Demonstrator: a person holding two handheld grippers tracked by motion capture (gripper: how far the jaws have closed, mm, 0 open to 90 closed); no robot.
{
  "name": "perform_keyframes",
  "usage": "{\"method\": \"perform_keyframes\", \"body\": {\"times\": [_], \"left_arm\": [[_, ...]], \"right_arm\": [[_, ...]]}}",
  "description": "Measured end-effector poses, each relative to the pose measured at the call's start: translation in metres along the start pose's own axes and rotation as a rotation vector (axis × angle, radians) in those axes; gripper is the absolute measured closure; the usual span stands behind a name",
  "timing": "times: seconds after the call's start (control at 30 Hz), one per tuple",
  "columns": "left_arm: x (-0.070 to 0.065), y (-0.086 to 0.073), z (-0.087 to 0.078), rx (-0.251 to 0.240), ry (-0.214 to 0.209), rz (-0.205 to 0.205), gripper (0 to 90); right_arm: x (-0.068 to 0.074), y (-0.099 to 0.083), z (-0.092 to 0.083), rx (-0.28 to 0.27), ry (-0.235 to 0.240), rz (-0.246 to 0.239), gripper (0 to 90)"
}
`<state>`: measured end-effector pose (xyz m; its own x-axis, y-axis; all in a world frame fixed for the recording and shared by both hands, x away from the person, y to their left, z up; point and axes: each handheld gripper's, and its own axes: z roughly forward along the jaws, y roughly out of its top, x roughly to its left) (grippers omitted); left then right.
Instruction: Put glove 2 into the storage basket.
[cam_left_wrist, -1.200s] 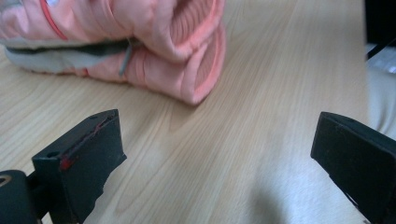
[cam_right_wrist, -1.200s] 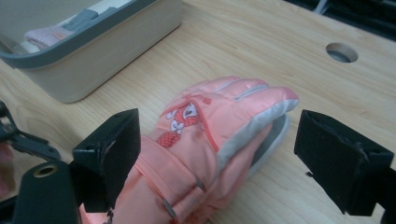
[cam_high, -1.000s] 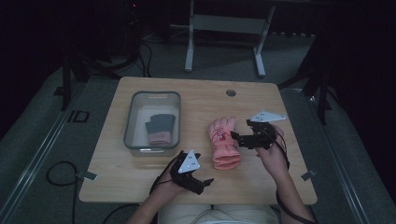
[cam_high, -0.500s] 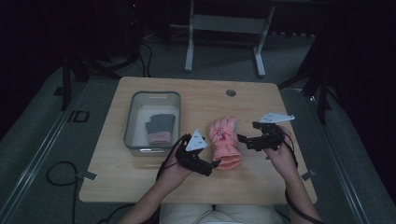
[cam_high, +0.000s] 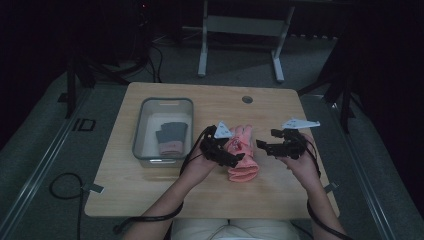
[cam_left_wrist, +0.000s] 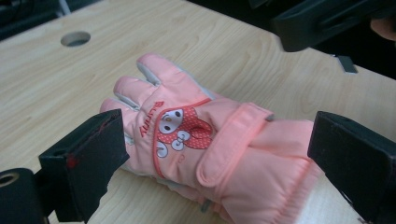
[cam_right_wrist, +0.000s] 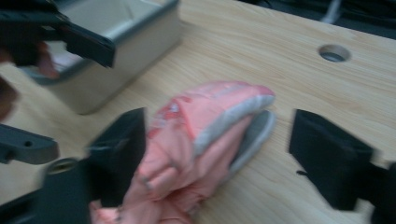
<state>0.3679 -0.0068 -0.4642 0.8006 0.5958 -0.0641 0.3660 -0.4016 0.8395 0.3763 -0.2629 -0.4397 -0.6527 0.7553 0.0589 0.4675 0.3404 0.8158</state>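
Note:
A pink child's glove (cam_high: 243, 159) with a cartoon patch lies flat on the wooden table (cam_high: 150, 185), fingers pointing away from me. My left gripper (cam_high: 237, 158) reaches in from the glove's left; in the left gripper view its jaws (cam_left_wrist: 219, 158) stand wide open on either side of the glove (cam_left_wrist: 201, 140). My right gripper (cam_high: 261, 146) points at the glove from the right. Its jaws have just been closing, with the glove (cam_right_wrist: 210, 126) between them, and the right jaw still stands apart from the fabric.
A grey plastic bin (cam_high: 165, 101) stands left of the glove and holds a dark grey glove with a pink cuff (cam_high: 171, 138). A round cable hole (cam_high: 247, 99) sits near the table's far edge. Floor cables run beside the table.
My left gripper has come up from the table's front edge and moved right to the pink glove. The right gripper has stayed beside the glove. The glove has not shifted.

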Motion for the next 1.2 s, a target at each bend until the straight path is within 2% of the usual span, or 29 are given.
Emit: {"method": "perform_keyframes", "body": {"times": [0.07,0.1,0.13,0.2,0.23,0.27,0.33,0.37,0.4,0.47,0.57,0.63,0.67,0.7,0.77,0.8,0.87,0.97,1.0,1.1,1.13,1.2], "left_arm": [[0.003,0.002,0.004,0.008,0.016,-0.010,7.2],[0.003,0.002,0.004,0.008,0.016,-0.010,8.7],[0.005,0.002,0.006,0.005,0.028,-0.009,10.6],[0.007,0.003,0.009,0.015,0.056,-0.008,13.4],[0.007,0.003,0.009,0.015,0.056,-0.008,15.7],[0.006,0.003,0.012,0.041,0.104,0.000,17.9],[0.008,0.003,0.017,0.066,0.126,-0.008,26.3],[0.010,0.002,0.019,0.076,0.143,-0.034,30.3],[0.013,0.001,0.022,0.078,0.141,-0.058,30.7],[0.021,-0.002,0.029,0.115,0.131,-0.125,30.6],[0.028,-0.008,0.043,0.190,0.126,-0.195,26.5],[0.033,-0.014,0.051,0.228,0.119,-0.246,23.6],[0.035,-0.017,0.054,0.242,0.131,-0.264,22.6],[0.035,-0.017,0.054,0.242,0.131,-0.264,20.7],[0.041,-0.025,0.063,0.271,0.100,-0.319,18.8],[0.042,-0.029,0.067,0.272,0.088,-0.330,16.3],[0.044,-0.033,0.074,0.280,0.037,-0.370,16.9],[0.049,-0.040,0.081,0.272,-0.028,-0.437,18.3],[0.052,-0.043,0.083,0.260,-0.066,-0.467,18.7],[0.054,-0.044,0.084,0.245,-0.121,-0.494,30.9],[0.053,-0.044,0.083,0.236,-0.138,-0.496,38.7],[0.051,-0.041,0.079,0.230,-0.142,-0.484,54.1]], "right_arm": [[-0.002,0.002,0.006,0.014,-0.018,0.001,43.7],[-0.002,0.004,0.009,0.024,-0.021,0.002,43.7],[-0.003,0.006,0.012,0.029,-0.022,-0.002,58.3],[-0.003,0.009,0.018,0.040,-0.023,-0.006,67.1],[-0.002,0.010,0.022,0.052,-0.019,-0.011,67.7],[-0.001,0.011,0.026,0.057,-0.023,-0.018,71.0],[0.001,0.011,0.035,0.080,-0.008,-0.023,71.7],[0.003,0.011,0.039,0.089,-0.014,-0.027,71.7],[0.004,0.010,0.044,0.097,-0.005,-0.022,71.1],[0.006,0.009,0.051,0.103,-0.006,-0.008,65.5],[0.009,0.006,0.061,0.120,-0.023,-0.012,54.8],[0.010,0.001,0.069,0.160,-0.050,-0.032,49.3],[0.009,-0.002,0.072,0.179,-0.054,-0.027,47.3],[0.009,-0.002,0.072,0.179,-0.054,-0.027,47.3],[0.004,-0.008,0.077,0.225,-0.046,-0.004,43.0],[0.001,-0.012,0.080,0.247,-0.037,0.008,42.3],[-0.001,-0.017,0.085,0.285,-0.019,0.009,42.7],[-0.006,-0.022,0.090,0.313,0.026,0.041,50.0],[-0.007,-0.023,0.090,0.319,0.043,0.056,52.9],[-0.008,-0.026,0.091,0.318,0.052,0.070,59.2],[-0.007,-0.026,0.091,0.316,0.044,0.067,61.1],[-0.004,-0.026,0.090,0.304,0.034,0.067,65.3]]}}
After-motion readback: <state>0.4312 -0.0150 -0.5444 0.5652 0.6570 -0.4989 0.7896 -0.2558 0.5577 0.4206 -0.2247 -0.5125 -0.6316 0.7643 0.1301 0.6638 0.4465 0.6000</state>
